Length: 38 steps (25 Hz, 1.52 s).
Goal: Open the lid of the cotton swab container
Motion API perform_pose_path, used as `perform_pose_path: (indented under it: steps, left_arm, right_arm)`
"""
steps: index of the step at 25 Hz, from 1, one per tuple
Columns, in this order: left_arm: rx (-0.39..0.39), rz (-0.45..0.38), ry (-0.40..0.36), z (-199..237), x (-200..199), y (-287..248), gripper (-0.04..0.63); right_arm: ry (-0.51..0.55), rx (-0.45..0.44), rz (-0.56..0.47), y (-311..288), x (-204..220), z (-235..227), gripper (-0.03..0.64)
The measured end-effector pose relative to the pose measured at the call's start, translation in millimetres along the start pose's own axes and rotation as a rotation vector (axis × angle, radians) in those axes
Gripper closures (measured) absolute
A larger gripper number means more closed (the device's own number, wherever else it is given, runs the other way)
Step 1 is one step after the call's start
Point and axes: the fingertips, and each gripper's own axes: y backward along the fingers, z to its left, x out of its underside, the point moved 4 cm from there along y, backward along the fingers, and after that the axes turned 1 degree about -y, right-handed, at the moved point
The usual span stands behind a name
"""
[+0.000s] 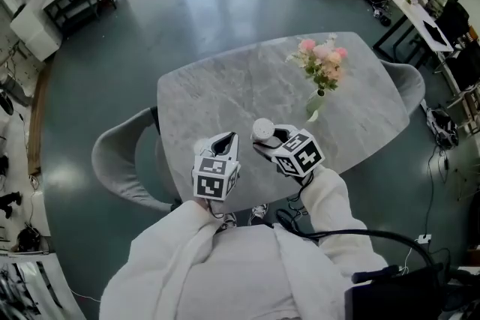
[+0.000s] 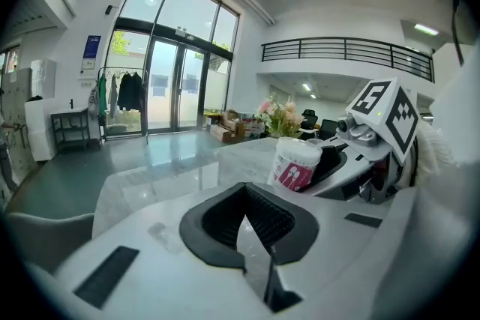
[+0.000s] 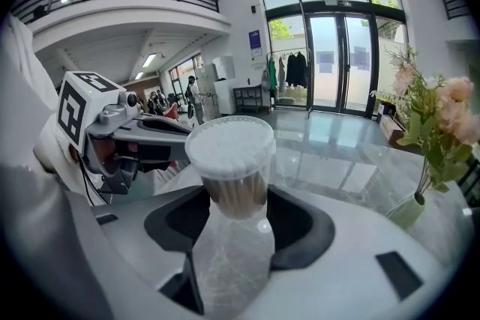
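Both arms, in white sleeves (image 1: 330, 198), reach forward side by side. The left gripper (image 1: 223, 140) points slightly downward, its jaws pressed together. The right gripper (image 1: 270, 140), just beside it, tilts more steeply down and angles in toward the left one. Its jaws are clamped on the lower body of the cotton swab container (image 3: 229, 161), which stands upright between them.
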Motion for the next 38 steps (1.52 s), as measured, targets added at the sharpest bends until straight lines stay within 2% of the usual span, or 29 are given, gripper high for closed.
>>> perform_pose_path:
  steps: [9, 12, 18, 22, 29, 34, 38]
  left_arm:
    - [0.125, -0.041, -0.017, -15.9, -19.1, 0.4, 0.582]
    - [0.180, -0.036, -0.024, -20.5, -19.9, 2.0, 0.488]
    - [0.267, -0.032, -0.070, -30.3, -21.3, 6.0, 0.412]
    - [0.354, -0.024, -0.155, -38.3, -24.7, 14.1, 0.343]
    - [0.440, -0.029, -0.253, -43.5, -39.5, 15.4, 0.334]
    - [0.458, -0.016, -0.298, -48.4, -39.8, 13.0, 0.336]
    - [0.479, -0.024, -0.302, -48.7, -40.3, 15.5, 0.348]
  right_arm:
    - [0.015, -0.037, 0.018, -1.2, -3.4, -8.4, 0.325]
    - [0.030, -0.051, 0.025, -3.1, -4.9, -6.8, 0.325]
    - [0.047, -0.096, 0.038, -5.5, -2.5, -2.6, 0.325]
    - [0.090, -0.181, 0.046, -2.6, -5.8, 11.8, 0.325]
    - [0.172, -0.278, 0.082, 1.1, -7.3, 29.5, 0.325]
    - [0.203, -0.294, 0.081, 2.9, -11.7, 35.6, 0.325]
    - [0.222, -0.291, 0.089, 4.4, -12.1, 37.4, 0.325]
